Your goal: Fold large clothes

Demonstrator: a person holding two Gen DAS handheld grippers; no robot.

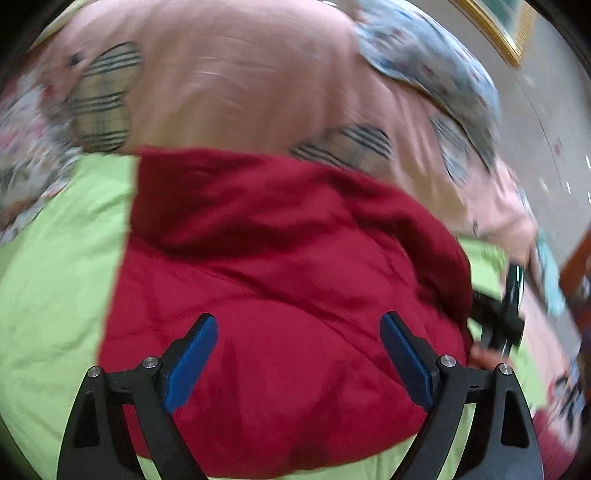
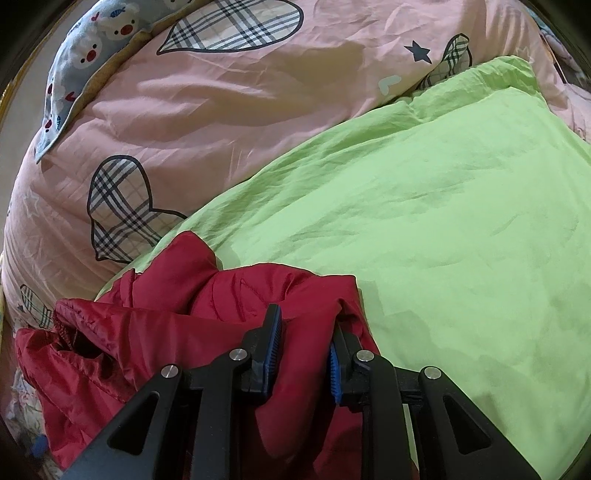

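A dark red padded jacket (image 1: 280, 280) lies bunched on a lime green sheet (image 1: 55, 295). My left gripper (image 1: 299, 325) is open, jaws wide apart, hovering over the jacket's middle with nothing between its blue pads. In the right wrist view my right gripper (image 2: 306, 332) is shut on a fold of the red jacket (image 2: 155, 339), the cloth bunched between its blue pads, at the green sheet's (image 2: 424, 221) near left edge. The right gripper also shows in the left wrist view (image 1: 502, 314), at the jacket's right edge.
A pink quilt with plaid hearts (image 2: 184, 110) lies behind the green sheet, also in the left wrist view (image 1: 240, 85). A blue cartoon-print pillow (image 2: 81, 55) sits at the far left corner. A gold picture frame (image 1: 495, 33) hangs on the wall.
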